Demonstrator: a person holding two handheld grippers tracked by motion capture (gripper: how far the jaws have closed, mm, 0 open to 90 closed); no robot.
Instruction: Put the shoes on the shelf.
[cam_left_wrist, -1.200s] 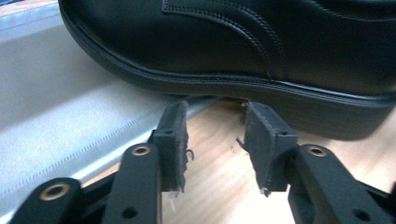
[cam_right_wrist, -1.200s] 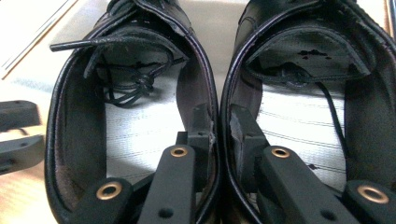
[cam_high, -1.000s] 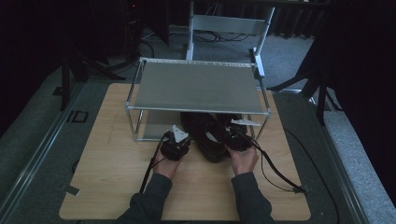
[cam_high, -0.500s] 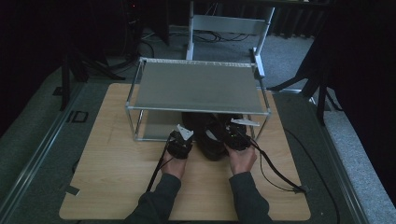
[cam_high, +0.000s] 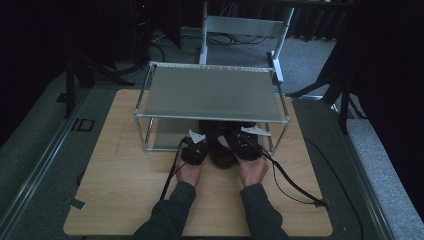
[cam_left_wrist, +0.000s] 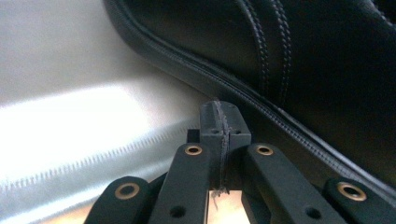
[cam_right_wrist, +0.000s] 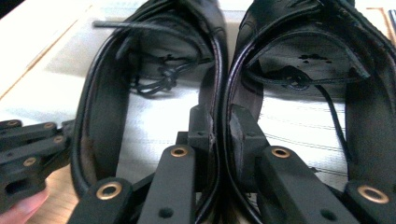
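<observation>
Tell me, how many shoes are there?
2 black shoes sit side by side on the rack's lower shelf: the left shoe and the right shoe. The right gripper pinches their inner walls together.

Left claw (cam_left_wrist: 219, 122) (closed), right (cam_right_wrist: 219, 123) clamped

Two black leather lace-up shoes (cam_right_wrist: 154, 88) sit side by side, inner walls touching, openings upward, on the rack's (cam_high: 212, 92) lower shelf.
</observation>
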